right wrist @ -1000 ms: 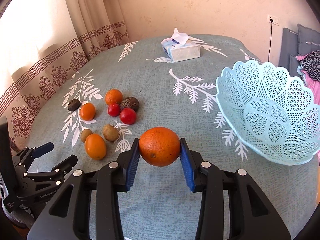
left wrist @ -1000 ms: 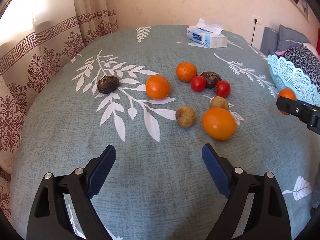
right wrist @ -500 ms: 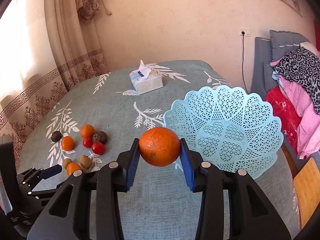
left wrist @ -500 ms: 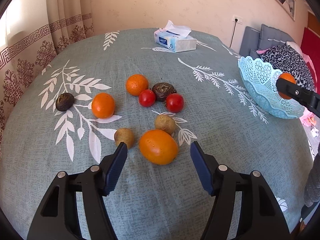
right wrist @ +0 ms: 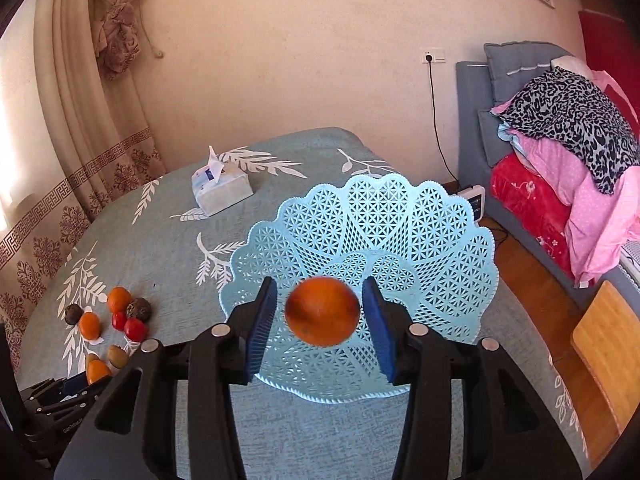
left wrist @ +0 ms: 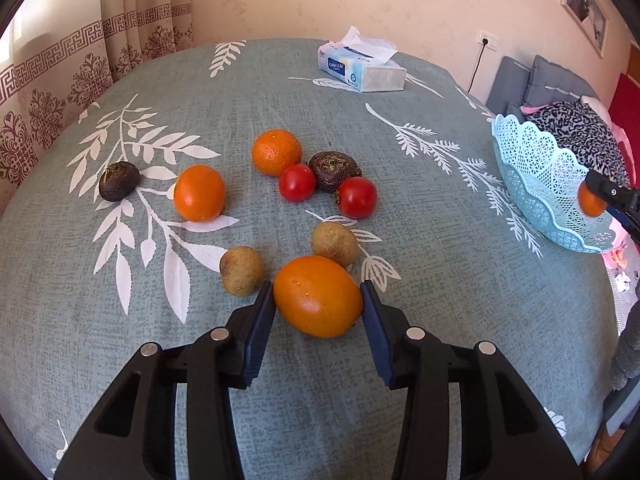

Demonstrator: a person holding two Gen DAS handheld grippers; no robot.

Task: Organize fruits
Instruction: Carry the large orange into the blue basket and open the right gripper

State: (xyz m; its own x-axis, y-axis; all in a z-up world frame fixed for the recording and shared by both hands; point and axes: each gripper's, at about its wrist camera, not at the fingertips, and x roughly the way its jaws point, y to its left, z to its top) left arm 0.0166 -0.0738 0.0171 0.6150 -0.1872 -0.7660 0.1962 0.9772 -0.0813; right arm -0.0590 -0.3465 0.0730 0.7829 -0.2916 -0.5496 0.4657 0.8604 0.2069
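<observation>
On the left side of the worktop [left wrist: 400, 420], the left hand-held gripper [left wrist: 319, 322] sits low with its jaws apart on either side of the big orange [left wrist: 318, 296]. The blue pads look very near the peel or just touching it; it reads as bracketed, not yet clamped. To do this well, close squarely across the widest part so the round fruit cannot squirt forward, and lift straight up. A brown fruit [left wrist: 241, 270] lies just beside the left pad and another brown fruit [left wrist: 334, 243] sits right behind the orange, so any sideways sweep would likely nudge them. Further back, two more oranges, two tomatoes [left wrist: 297, 182] and two dark fruits wait their turn.

To the right, the right hand-held gripper [right wrist: 319, 326] hangs over the blue basket [right wrist: 440, 240]. Its jaws stand apart, with clear gaps either side of the blurred orange [right wrist: 322, 311], which seems to be dropping free into the basket, though the blur leaves that a judgement. Keep this gripper level and above the rim, since the light lattice basket sits near the worktop edge and a knock could shift it.
</observation>
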